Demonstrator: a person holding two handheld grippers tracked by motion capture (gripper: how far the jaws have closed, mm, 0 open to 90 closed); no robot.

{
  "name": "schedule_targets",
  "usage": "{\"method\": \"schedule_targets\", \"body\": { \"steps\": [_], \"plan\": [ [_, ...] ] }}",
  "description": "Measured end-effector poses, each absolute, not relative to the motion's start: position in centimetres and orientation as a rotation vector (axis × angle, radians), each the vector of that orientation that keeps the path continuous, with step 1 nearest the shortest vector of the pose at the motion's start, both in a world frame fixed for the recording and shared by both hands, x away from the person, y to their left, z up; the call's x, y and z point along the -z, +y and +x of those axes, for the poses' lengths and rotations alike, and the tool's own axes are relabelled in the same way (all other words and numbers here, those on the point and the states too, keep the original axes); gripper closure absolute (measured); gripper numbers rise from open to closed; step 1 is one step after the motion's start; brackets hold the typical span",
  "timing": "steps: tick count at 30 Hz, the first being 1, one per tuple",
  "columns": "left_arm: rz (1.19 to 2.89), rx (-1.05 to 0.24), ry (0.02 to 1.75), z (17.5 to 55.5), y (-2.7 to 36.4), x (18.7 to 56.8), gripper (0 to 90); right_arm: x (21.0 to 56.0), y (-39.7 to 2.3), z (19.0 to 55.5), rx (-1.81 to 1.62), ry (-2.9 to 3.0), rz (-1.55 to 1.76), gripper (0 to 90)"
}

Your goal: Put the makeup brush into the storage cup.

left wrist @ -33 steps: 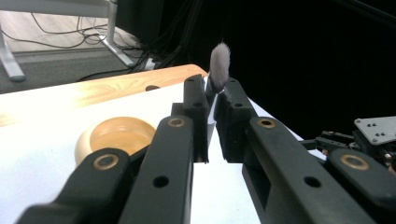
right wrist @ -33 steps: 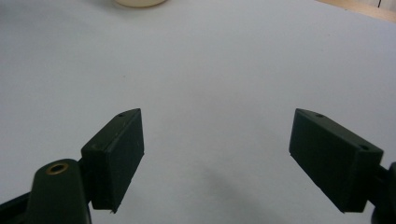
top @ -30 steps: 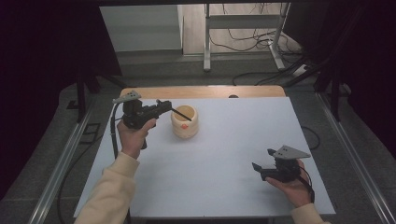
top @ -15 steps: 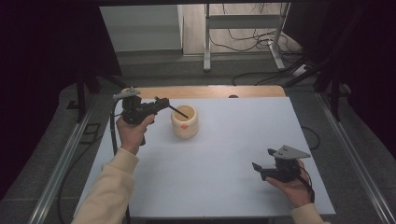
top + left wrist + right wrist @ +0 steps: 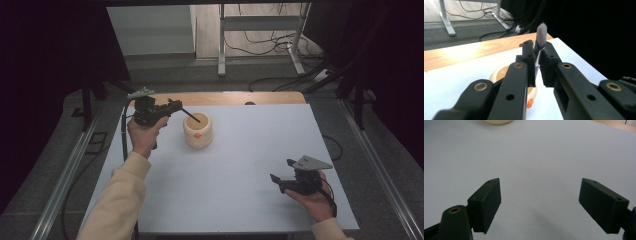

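The setting I worked in looked like a lab or test room, not a home. The white table with its wooden far edge stood on grey carpet, flanked by metal rails on the floor at both sides. Black curtains closed off left and right. Behind the table I saw loose cables across the floor and the grey metal legs of a stand. Bare surfaces, no household furnishings.
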State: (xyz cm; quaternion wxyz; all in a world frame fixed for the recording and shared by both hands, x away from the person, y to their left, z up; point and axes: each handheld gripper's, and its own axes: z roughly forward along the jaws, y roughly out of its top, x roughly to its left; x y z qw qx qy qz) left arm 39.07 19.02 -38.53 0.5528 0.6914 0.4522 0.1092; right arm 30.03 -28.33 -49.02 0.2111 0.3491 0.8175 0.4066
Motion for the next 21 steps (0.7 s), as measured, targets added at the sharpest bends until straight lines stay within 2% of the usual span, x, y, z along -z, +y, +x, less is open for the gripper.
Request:
{"method": "schedule_targets", "body": {
  "steps": [21],
  "plan": [
    [1.668,-0.242,1.128,41.3,18.0,40.5,83.4,49.1,-28.3,30.1,-1.126,2.278,0.970,18.4]
  ]
}}
